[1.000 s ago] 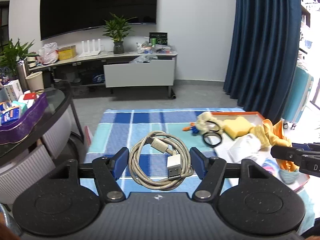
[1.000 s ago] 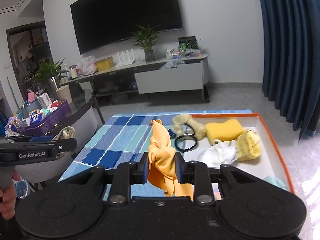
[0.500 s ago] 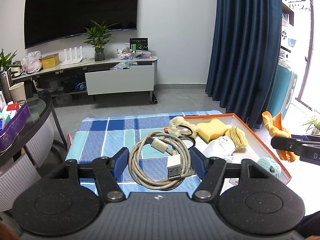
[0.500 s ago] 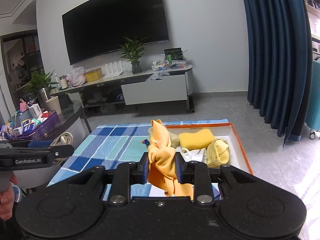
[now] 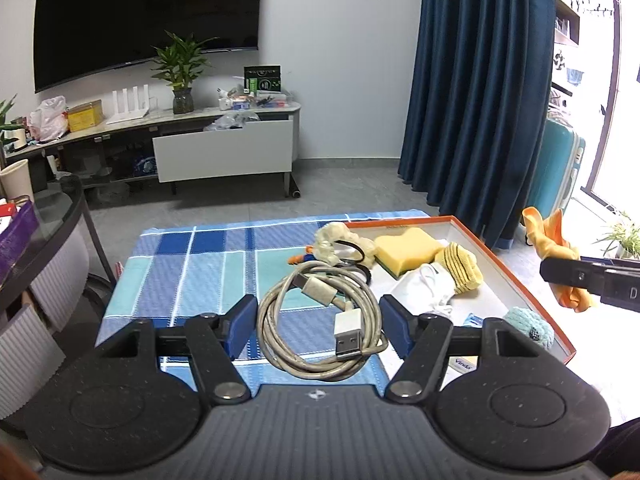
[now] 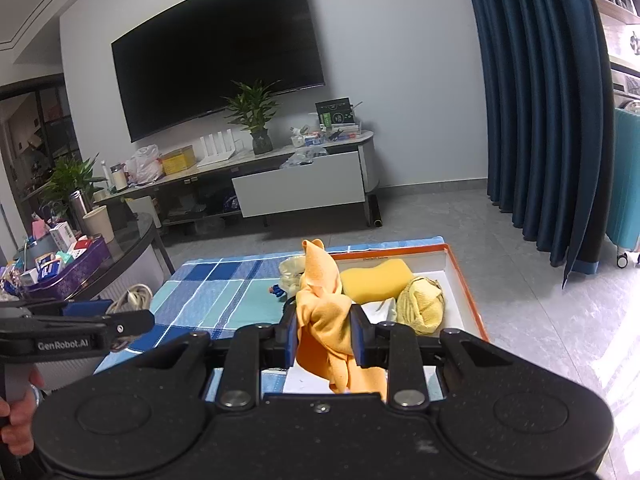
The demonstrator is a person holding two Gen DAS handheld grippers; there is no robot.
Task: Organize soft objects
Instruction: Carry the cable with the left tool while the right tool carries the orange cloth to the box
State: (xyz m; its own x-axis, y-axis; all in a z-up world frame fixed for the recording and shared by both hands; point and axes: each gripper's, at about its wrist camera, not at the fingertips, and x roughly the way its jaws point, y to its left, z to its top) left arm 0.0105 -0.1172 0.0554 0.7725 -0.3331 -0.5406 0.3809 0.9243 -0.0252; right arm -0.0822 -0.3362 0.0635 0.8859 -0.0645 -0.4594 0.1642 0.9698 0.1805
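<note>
Left gripper is clamped on a coiled USB cable, both blue pads against the coil's sides, jaws at a middling spread set by the coil. Right gripper is pinched fairly narrow on an orange cloth; the cloth bunches between the pads, with a peak above them and a tail hanging below.

Change over the last second: grips on both tools unchanged, loads the same. Both views have swung. In the left wrist view the orange-rimmed tray has slid from 3 o'clock toward centre-right and now shows nearly whole. The right gripper with its cloth has moved from over the tray's near side out past its right rim, now at 3 o'clock.

Judgement: both items are in carry, neither released. The cloth looks like it is being repositioned rather than dropped, since it now hangs off the tray's edge.

Tray already holds a yellow sponge, yellow knit piece, white mask and teal knit ball. A cream scrunchie straddles its left rim.

Pose: both tools point forward and moderately down, roughly level in roll. A hand grips the left tool's handle at 8 o'clock in the right wrist view.
</note>
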